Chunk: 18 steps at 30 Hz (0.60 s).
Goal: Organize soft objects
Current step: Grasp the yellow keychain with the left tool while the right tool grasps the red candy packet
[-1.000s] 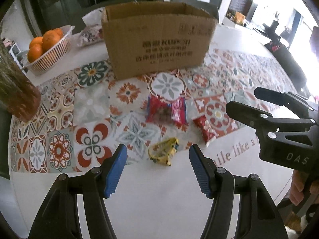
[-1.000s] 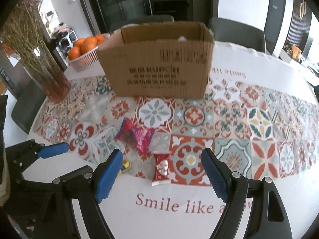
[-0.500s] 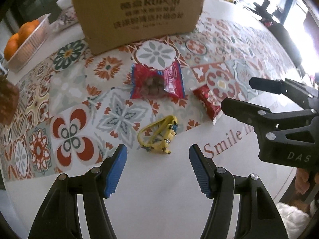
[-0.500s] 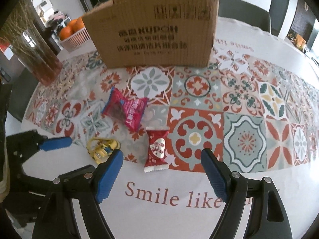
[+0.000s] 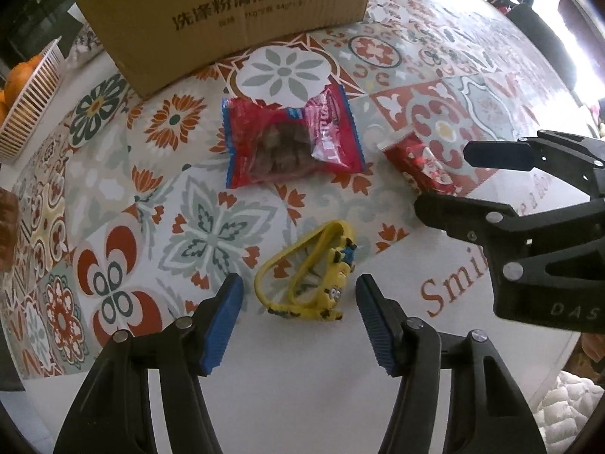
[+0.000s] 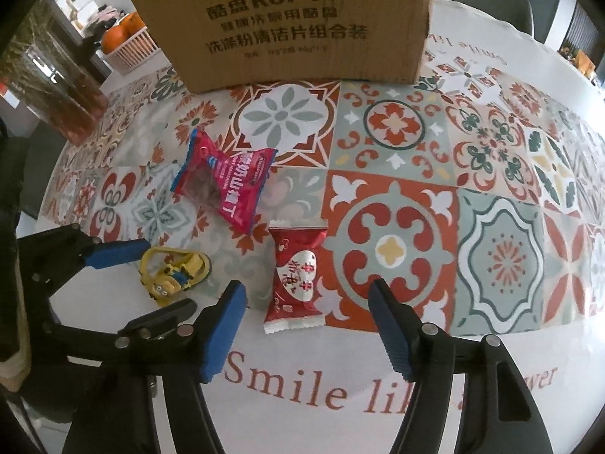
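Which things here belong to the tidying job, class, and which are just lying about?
In the job: yellow toy band, large red snack bag, small red sweet packet, cardboard box.
Lying about: basket of oranges, vase of dried stems.

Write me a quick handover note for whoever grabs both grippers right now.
Left gripper: jaws open, astride the yellow cartoon wristband, not touching it.
Right gripper: jaws open and just been closing, the small red snack packet between them, not gripped.
Larger pink snack bag lies flat on the patterned tablecloth, between the packet and the cardboard box.
Done: nothing visibly packed; box contents hidden.
Left: grip the wristband and packet, probably move them to the box, then the pink bag.
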### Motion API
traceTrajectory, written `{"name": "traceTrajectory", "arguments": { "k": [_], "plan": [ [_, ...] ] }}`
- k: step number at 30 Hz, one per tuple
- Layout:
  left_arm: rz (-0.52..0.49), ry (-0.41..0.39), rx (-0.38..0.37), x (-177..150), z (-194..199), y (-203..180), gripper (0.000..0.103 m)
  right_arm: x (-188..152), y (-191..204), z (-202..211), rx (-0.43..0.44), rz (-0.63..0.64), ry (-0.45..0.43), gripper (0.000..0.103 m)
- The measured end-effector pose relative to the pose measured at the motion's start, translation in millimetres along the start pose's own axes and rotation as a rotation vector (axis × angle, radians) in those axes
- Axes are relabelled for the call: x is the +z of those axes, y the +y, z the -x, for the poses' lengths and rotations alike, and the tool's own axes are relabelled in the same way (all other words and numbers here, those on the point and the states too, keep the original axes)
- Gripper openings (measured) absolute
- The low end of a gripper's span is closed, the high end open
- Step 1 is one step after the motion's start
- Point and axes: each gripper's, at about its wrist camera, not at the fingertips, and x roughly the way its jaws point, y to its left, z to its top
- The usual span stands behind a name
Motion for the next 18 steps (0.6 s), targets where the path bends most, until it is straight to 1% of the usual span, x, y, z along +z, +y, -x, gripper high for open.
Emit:
{"name": "traceTrajectory", "arguments": {
  "k": [2, 5, 9, 10, 11, 12, 14, 16, 18],
  "plan": [
    [0.001, -0.011, 0.009, 2, -1, -2, 0.057, 2, 2, -2, 0.003, 0.002, -0.001, 0.066],
    [0.024, -0.023, 0.013, 5, -2, -1, 0.048, 4, 4, -6, 0.005, 0.004, 0.003, 0.061],
    [0.057, -0.042, 0.017, 10, -2, 2, 0.043, 4, 4, -11, -0.004, -0.002, 0.000, 0.055],
    [0.065, -0.049, 0.018, 9, -1, 4, 0.042, 6, 6, -13, -0.009, -0.001, 0.001, 0.052],
    [0.077, -0.055, 0.019, 8, 1, 7, 0.041, 6, 6, -13, -0.012, 0.000, -0.002, 0.045],
    [0.087, -0.057, 0.016, 7, 1, 9, 0.036, 6, 6, -13, -0.014, 0.000, -0.005, 0.042],
    [0.129, -0.070, 0.008, 5, 2, 16, 0.034, 5, 5, -14, -0.017, -0.006, -0.010, 0.029],
    [0.171, -0.077, -0.011, 0, 4, 22, 0.031, 4, 3, -13, -0.009, -0.015, -0.011, 0.025],
    [0.216, -0.083, -0.037, -3, 5, 26, 0.030, 3, 1, -12, -0.001, -0.030, -0.013, 0.025]
  ]
}}
